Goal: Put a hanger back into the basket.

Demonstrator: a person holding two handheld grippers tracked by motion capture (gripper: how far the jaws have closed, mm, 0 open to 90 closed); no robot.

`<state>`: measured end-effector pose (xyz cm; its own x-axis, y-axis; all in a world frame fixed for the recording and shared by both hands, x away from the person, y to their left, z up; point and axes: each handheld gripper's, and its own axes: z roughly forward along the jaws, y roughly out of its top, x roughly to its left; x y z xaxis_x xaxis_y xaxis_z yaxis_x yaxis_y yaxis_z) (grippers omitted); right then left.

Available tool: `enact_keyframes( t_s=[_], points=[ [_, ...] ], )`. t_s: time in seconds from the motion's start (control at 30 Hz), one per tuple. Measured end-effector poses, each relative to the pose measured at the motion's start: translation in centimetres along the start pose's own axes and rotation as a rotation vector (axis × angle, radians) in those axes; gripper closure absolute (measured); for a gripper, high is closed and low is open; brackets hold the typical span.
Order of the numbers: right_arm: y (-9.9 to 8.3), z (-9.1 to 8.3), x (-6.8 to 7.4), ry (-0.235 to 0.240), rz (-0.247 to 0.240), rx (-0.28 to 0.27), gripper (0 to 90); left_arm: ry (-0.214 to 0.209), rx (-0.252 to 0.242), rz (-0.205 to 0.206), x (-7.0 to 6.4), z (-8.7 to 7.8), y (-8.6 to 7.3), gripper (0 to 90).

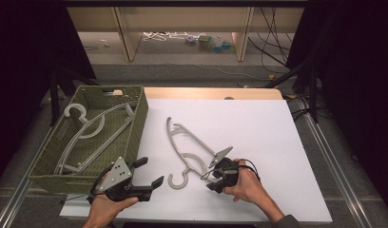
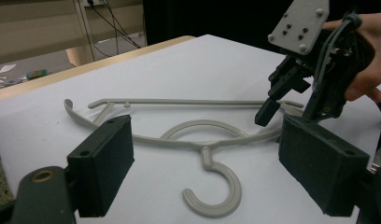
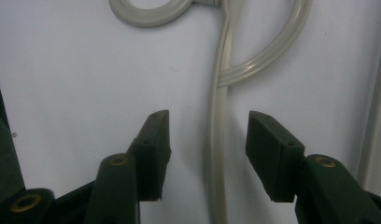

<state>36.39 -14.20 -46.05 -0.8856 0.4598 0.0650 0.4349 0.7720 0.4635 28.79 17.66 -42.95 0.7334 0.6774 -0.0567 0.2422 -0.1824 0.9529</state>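
- White table top (image 1: pixel 258 128) under both grippers, wood strip along its far edge, dark surroundings, shelving and loose cables beyond.
- Left gripper (image 1: pixel 147 173) held in left hand (image 1: pixel 104 209) over the near-left part of the table, jaws spread wide, nothing between them.
- Seen along left gripper (image 2: pixel 205 161): grey hanger (image 2: pixel 198 135) lay flat on the table ahead of the jaws, hook (image 2: pixel 216 196) curled nearest, in the gap between the two pads but not touched.
- Right gripper (image 1: pixel 216 176) held in right hand (image 1: pixel 249 185), pointed toward left gripper, tips at the hanger's (image 1: pixel 189 147) near shoulder just beside the hook.
- Seen along right gripper (image 3: pixel 207 140): jaws parted, one straight arm of the hanger (image 3: pixel 216 154) ran up between the pads, clear gap on both sides, not clamped.
- From left gripper view, right gripper (image 2: pixel 284 114) sat ahead and to the right, tips low at the hanger's bar; contact could not be told.
- Green woven basket (image 1: pixel 135 128) stood just left of and beyond left gripper, at the table's left edge.
- Second grey hanger (image 1: pixel 87 130) lay inside the basket, hook at the far end.
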Motion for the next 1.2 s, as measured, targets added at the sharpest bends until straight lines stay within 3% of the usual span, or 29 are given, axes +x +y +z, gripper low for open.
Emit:
enact_keyframes(
  t_s=[0.13,0.23,0.47,0.57,0.6,0.83,1.03,1.17,1.2],
  points=[
    [0.4,0.4,-0.3,0.009,0.015,0.034,57.3,-0.012,-0.003,0.023,0.1,0.1,0.0,18.0],
    [0.7,0.7,-0.3,0.012,0.008,0.056,61.4,-0.013,-0.002,0.014,0.0,0.1,0.0,18.1],
    [1.4,0.9,-0.2,-0.025,-0.013,0.103,71.0,-0.01,0.011,0.025,0.0,0.1,0.0,18.6],
    [1.7,1.0,-0.1,-0.038,-0.034,0.126,73.0,-0.008,0.011,0.03,0.1,0.1,0.0,18.8],
    [1.8,1.0,0.0,-0.041,-0.035,0.133,73.3,-0.009,0.002,0.009,0.0,0.3,0.0,18.9],
    [2.8,1.2,-0.2,-0.032,-0.033,0.206,74.2,-0.012,0.019,0.025,-0.1,0.6,0.1,19.2],
    [2.8,1.3,-0.3,-0.039,-0.028,0.189,80.7,-0.012,0.014,0.015,0.0,0.6,0.0,19.3],
    [2.7,1.2,-0.4,-0.032,-0.044,0.182,81.6,-0.007,0.026,0.038,0.0,0.8,0.0,20.1],
    [2.6,1.1,-0.4,-0.031,-0.059,0.18,81.9,-0.012,0.025,0.06,0.1,0.9,0.0,20.8]
  ],
)
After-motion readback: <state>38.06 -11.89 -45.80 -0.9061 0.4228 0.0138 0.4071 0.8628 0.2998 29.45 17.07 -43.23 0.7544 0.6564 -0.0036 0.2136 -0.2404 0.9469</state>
